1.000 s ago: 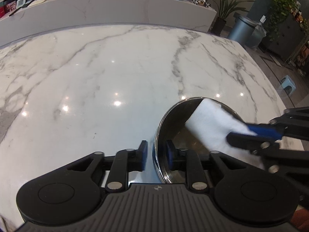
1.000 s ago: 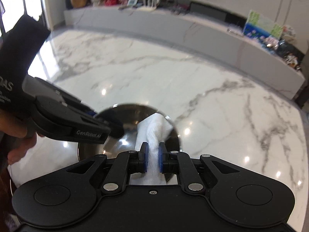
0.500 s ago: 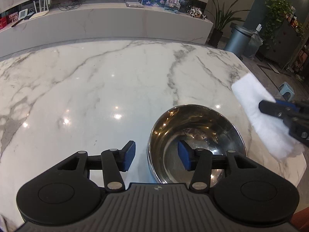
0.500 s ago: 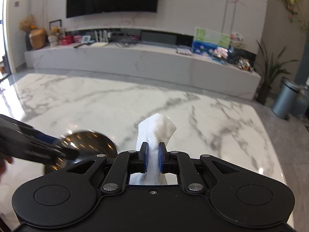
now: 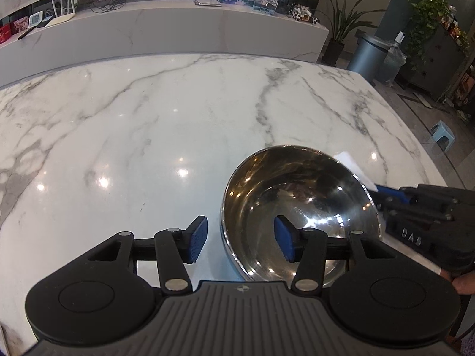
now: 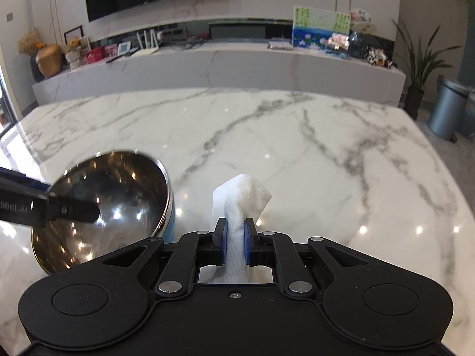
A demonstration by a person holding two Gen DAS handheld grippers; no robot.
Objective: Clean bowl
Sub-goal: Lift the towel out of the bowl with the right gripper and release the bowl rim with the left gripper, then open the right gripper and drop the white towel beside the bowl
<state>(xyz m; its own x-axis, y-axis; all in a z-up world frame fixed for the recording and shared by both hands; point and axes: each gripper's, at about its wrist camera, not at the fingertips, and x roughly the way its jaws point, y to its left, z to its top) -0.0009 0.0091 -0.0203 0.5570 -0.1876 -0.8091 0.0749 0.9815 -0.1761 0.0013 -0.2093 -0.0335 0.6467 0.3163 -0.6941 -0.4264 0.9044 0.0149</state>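
Observation:
A shiny steel bowl (image 5: 299,204) stands on the white marble table (image 5: 148,124). My left gripper (image 5: 240,241) is open, its jaws wide apart astride the bowl's near-left rim, one finger inside the bowl and one outside, not touching it. My right gripper (image 6: 235,244) is shut on a folded white paper towel (image 6: 242,195) and holds it to the right of the bowl (image 6: 112,201), outside it. In the left wrist view the right gripper (image 5: 383,192) and a corner of the towel (image 5: 353,169) show behind the bowl's right rim.
The marble table's right edge (image 5: 427,154) drops to the floor near the bowl. Beyond the table stand a long marble counter (image 6: 207,71) with small items, a grey bin (image 6: 445,106) and potted plants (image 5: 341,29).
My left gripper opened and let go of the bowl's rim. My right gripper lifted the towel out of the bowl and moved it to the bowl's right side.

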